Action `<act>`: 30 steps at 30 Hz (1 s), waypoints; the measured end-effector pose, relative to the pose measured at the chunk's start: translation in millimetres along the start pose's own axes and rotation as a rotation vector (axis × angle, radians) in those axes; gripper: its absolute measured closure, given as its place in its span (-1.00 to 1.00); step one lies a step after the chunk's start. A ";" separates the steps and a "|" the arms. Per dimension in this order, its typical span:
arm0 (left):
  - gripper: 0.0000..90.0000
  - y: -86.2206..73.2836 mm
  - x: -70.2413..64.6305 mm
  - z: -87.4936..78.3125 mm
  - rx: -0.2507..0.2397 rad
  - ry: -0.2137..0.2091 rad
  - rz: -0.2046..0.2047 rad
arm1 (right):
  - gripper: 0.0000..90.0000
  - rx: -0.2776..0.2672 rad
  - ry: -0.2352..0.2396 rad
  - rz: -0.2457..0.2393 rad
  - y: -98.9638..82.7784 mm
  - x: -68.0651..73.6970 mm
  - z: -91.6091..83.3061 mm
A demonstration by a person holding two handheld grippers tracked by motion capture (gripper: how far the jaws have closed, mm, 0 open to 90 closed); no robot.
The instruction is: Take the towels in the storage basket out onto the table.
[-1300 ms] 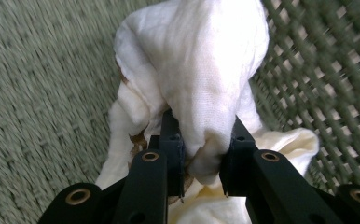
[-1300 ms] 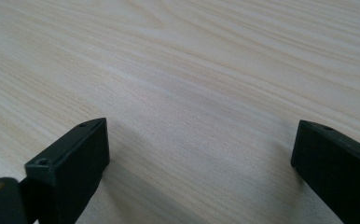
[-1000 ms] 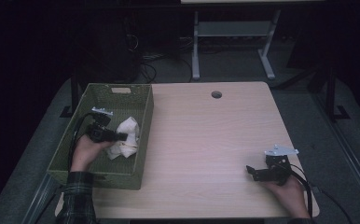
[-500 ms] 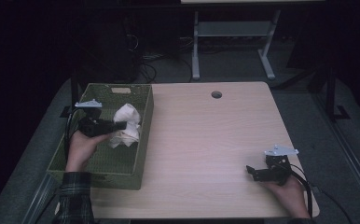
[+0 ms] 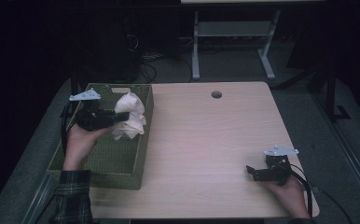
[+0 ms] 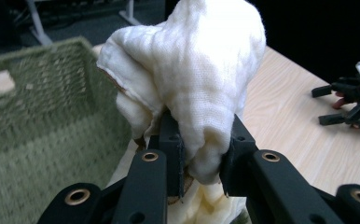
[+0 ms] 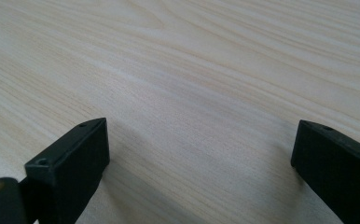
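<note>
Above the green woven basket (image 5: 122,161) at the worktop's (image 5: 206,140) left side, a cream cloth (image 5: 130,114) is gripped by the left tongs (image 5: 120,116). In the left gripper view the fabric (image 6: 192,79) is seen bunched between the two black jaws and hanging clear of the basket floor. Near the front right corner, the right tongs (image 5: 252,171) are held wide apart, with nothing between them, low over bare wood.

High view: above near edge, facing forward-down over table (image 5: 206,140). Gripper views: close, along jaws. Shared: tabletop, probably basket (image 6: 33,116).
</note>
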State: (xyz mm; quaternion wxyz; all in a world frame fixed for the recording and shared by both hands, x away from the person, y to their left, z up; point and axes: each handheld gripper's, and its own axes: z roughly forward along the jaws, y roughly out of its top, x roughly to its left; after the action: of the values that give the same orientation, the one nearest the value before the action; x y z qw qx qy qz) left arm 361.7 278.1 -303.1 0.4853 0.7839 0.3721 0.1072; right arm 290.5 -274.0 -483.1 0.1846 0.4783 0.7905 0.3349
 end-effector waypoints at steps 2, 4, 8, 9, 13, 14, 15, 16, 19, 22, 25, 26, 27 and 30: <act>0.64 5.3 -6.6 -0.4 -0.004 -0.001 0.020 | -0.92 0.000 0.000 0.000 0.0 0.0 0.0; 0.64 10.2 -12.7 -0.2 -0.005 -0.003 0.043 | -0.92 0.000 0.000 0.000 0.0 0.0 0.0; 0.64 18.5 -28.9 4.3 -0.024 -0.015 0.080 | -0.92 0.000 0.000 0.001 0.0 0.1 0.0; 0.64 18.5 -28.9 4.3 -0.024 -0.015 0.080 | -0.92 0.000 0.000 0.001 0.0 0.1 0.0; 0.64 24.8 -43.6 12.7 -0.027 -0.044 0.107 | -0.92 0.000 0.000 0.001 0.0 0.1 0.0; 0.64 25.6 -46.1 14.7 -0.030 -0.054 0.109 | -0.92 0.000 0.000 0.001 0.0 0.1 0.0; 0.64 26.8 -49.8 17.3 -0.029 -0.064 0.114 | -0.92 0.000 0.000 0.001 0.0 0.1 0.0; 0.64 27.8 -53.6 20.1 -0.027 -0.069 0.121 | -0.92 0.000 0.000 0.000 0.0 0.0 0.0; 0.64 29.6 -66.4 31.1 -0.006 -0.070 0.143 | -0.92 0.000 0.000 0.001 0.0 0.1 0.0; 0.64 29.8 -74.6 39.8 0.000 -0.092 0.147 | -0.92 0.000 0.000 0.001 0.0 0.1 0.0; 0.64 28.9 -85.3 51.8 0.006 -0.104 0.148 | -0.92 0.000 0.000 0.000 0.0 0.0 0.0; 0.64 28.5 -88.7 55.8 0.009 -0.106 0.149 | -0.92 0.000 0.000 0.001 0.0 0.1 0.0; 0.64 27.9 -91.9 59.8 0.008 -0.109 0.152 | -0.92 0.000 0.000 0.000 0.0 0.0 0.0; 0.64 25.6 -101.9 71.2 0.007 -0.119 0.152 | -0.92 0.000 0.000 0.000 0.0 0.0 0.0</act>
State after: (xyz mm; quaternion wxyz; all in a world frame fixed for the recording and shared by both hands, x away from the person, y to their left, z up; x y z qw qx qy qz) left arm 340.3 153.1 -298.0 0.4941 0.8166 0.2826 0.0958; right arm 290.5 -274.0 -483.1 0.1845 0.4785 0.7905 0.3349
